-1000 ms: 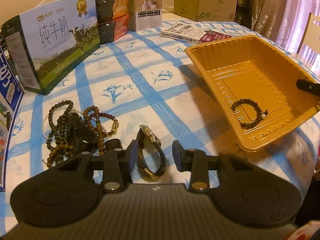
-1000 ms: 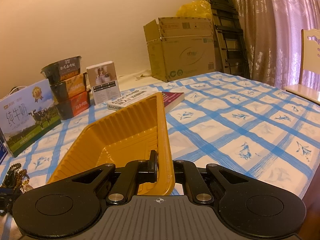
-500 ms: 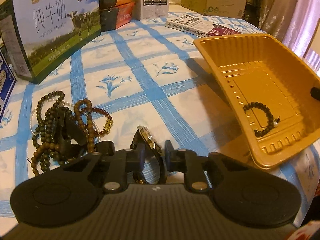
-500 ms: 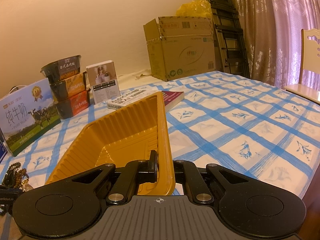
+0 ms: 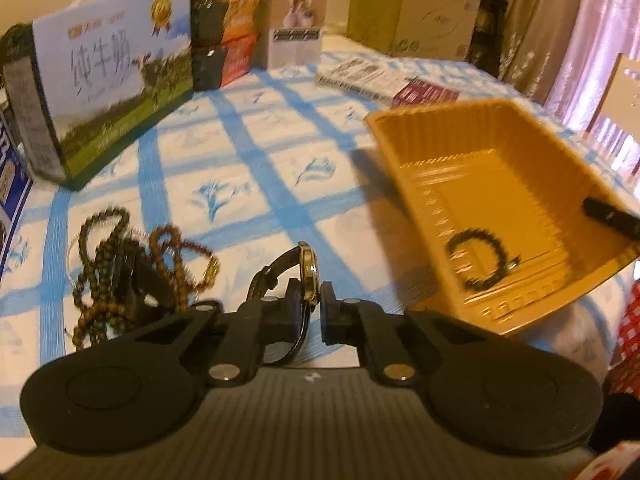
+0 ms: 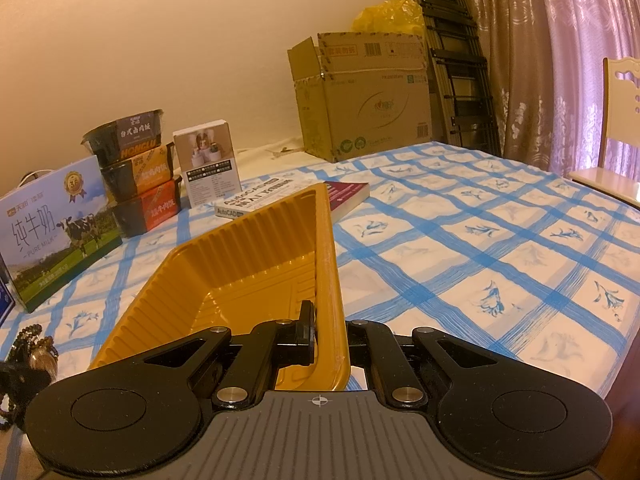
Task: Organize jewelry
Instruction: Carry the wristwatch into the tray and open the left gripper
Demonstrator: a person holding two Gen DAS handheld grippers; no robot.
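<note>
A blue-and-white checked cloth with small flower prints is covering the tabletop (image 6: 500, 248). At its far side a milk carton (image 6: 56, 236), stacked food bowls (image 6: 136, 172), a small white box (image 6: 208, 168) and a book (image 6: 296, 200) are standing or lying. Behind them a cardboard box (image 6: 364, 96), a folded ladder (image 6: 460, 60) and pink curtains (image 6: 568, 60) are filling the room, with a pale chair (image 6: 620, 120) at the right edge.

The left wrist view is showing the left hand-held gripper (image 5: 316, 300), whose jaws are closing, with the gold-rimmed watch (image 5: 306, 270) already pinched between them, its strap hanging down. To its left a heap of bead strings (image 5: 120, 264) is lying on the cloth. A black bead bracelet (image 5: 480, 258) is lying inside the yellow tray (image 5: 448, 128).

Only the right wrist view is showing how the tray is tilted: the right hand-held gripper (image 6: 330, 340) is pressed together on its near wall, lifting that side.

The left view is blurred, so the beads are hard to count. The right gripper's outer finger is hidden behind the tray wall.
</note>
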